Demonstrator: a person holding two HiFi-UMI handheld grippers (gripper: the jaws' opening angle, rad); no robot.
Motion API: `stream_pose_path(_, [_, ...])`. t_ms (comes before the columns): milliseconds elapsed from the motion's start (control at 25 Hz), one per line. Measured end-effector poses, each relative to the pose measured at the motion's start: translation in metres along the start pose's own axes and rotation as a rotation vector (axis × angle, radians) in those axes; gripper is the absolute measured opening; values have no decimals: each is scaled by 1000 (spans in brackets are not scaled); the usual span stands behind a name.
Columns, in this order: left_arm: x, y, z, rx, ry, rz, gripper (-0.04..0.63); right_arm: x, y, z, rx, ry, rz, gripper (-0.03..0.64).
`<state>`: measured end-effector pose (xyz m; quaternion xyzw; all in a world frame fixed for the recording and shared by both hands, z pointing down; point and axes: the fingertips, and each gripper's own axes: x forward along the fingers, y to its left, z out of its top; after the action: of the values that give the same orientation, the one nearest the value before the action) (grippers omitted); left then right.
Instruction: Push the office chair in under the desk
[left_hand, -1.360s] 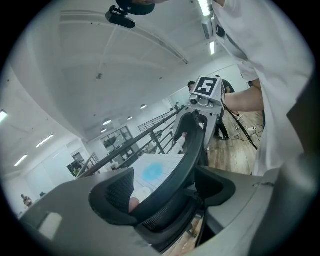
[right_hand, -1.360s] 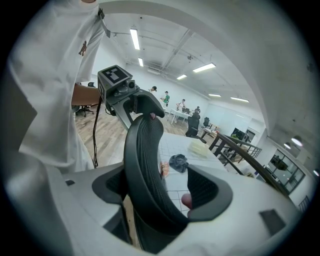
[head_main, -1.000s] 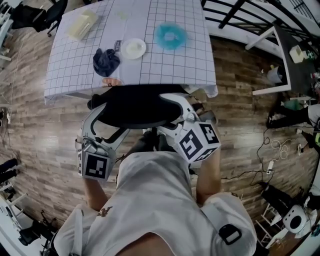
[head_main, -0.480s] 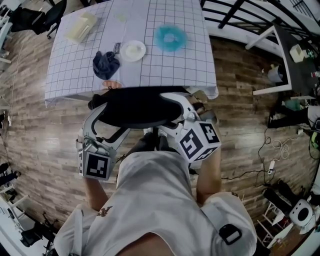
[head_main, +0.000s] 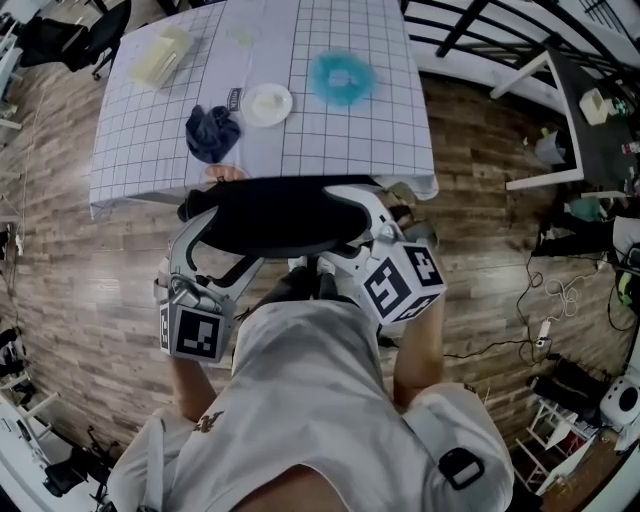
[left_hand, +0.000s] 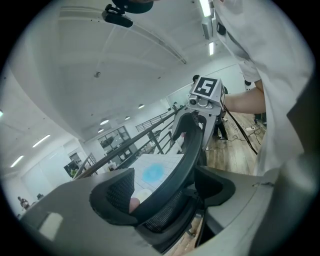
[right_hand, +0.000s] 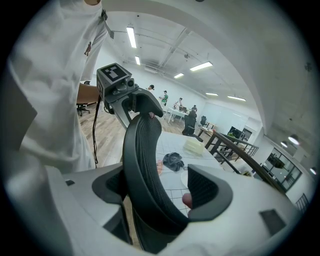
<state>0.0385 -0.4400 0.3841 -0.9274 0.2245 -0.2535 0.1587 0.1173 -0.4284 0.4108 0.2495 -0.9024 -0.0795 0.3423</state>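
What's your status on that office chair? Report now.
Left gripper and right gripper both straddle the chair backrest, jaws apart, not clamped. It sits at the desk near edge. No blocker seen; under the desk is hidden.

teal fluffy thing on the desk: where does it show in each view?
Head view: teal fluffy thing at upper middle, on the far right part of the gridded desk.
Left gripper view: below centre, a pale blue patch just left of the chair backrest.
Right gripper view: not in it.
Shared landmark: the black chair backrest, in all three views.
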Motion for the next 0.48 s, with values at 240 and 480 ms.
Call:
stream_pose_path(240, [-1, 0, 0, 2, 3, -4, 377, 0, 1, 0, 4, 10, -4, 345])
stream_pose_path(480, [-1, -1, 1, 1, 2, -12, 373, -1, 1, -1, 3, 12, -3, 345])
